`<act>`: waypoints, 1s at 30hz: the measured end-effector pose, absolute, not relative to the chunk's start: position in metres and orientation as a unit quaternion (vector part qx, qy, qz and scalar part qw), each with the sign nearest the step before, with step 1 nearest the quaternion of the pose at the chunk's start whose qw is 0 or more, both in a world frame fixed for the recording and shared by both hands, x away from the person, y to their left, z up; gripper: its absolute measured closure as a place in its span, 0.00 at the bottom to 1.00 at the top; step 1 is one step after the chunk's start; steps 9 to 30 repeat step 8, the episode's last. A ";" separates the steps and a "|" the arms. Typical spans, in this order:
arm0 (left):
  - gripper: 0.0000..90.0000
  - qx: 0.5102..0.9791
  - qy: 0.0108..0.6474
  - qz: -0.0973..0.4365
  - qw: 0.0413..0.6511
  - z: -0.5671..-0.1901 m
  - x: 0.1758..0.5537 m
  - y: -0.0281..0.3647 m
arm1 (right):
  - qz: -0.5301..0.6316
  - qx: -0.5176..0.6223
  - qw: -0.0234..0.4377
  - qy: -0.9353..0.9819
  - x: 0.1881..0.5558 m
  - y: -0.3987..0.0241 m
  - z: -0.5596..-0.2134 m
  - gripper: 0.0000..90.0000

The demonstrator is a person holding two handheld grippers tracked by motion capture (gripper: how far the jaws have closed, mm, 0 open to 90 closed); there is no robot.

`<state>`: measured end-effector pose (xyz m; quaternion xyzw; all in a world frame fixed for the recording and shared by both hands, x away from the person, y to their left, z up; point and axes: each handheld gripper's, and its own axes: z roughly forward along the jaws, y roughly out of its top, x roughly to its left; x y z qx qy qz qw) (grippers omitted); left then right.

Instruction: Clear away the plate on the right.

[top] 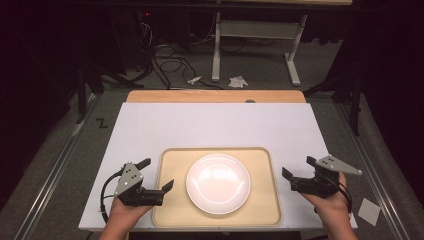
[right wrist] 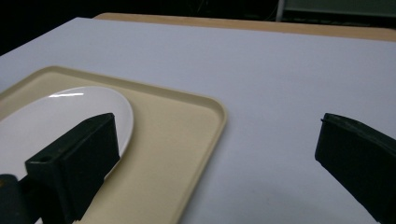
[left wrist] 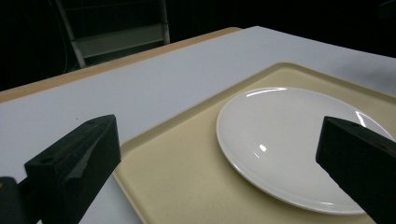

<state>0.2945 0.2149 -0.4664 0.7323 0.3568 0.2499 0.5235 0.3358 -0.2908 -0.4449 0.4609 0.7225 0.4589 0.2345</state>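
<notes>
A white table top [top: 210,125] lies under the left gripper [top: 157,173] and the right gripper [top: 298,166]. Far ahead of them, past its wooden edge [top: 215,96], black wires [top: 170,62] and crumpled paper [top: 238,81] lie on the floor. A small paper square [top: 369,211] lies on the floor just right of the right gripper.

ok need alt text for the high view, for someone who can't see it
A white plate sits in the middle of a beige tray on a white table. A person's hands hold two black grippers, both open and empty: the left gripper at the tray's left edge, the right gripper just beyond its right edge.
</notes>
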 end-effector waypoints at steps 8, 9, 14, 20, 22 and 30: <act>0.00 0.737 0.358 0.248 0.516 -0.467 0.296 0.210 | 0.477 0.451 0.241 0.715 0.333 -0.297 -0.447 0.01; 0.00 0.737 0.358 0.248 0.516 -0.467 0.296 0.210 | 0.477 0.451 0.241 0.715 0.333 -0.297 -0.447 0.01; 0.00 0.737 0.358 0.248 0.516 -0.467 0.296 0.210 | 0.477 0.451 0.241 0.715 0.333 -0.297 -0.447 0.01; 0.00 0.737 0.358 0.248 0.516 -0.467 0.296 0.210 | 0.477 0.451 0.241 0.715 0.333 -0.297 -0.447 0.01; 0.00 0.737 0.358 0.248 0.516 -0.467 0.296 0.210 | 0.477 0.451 0.241 0.715 0.333 -0.297 -0.447 0.01; 0.00 0.737 0.358 0.248 0.516 -0.467 0.296 0.210 | 0.477 0.451 0.241 0.715 0.333 -0.297 -0.447 0.01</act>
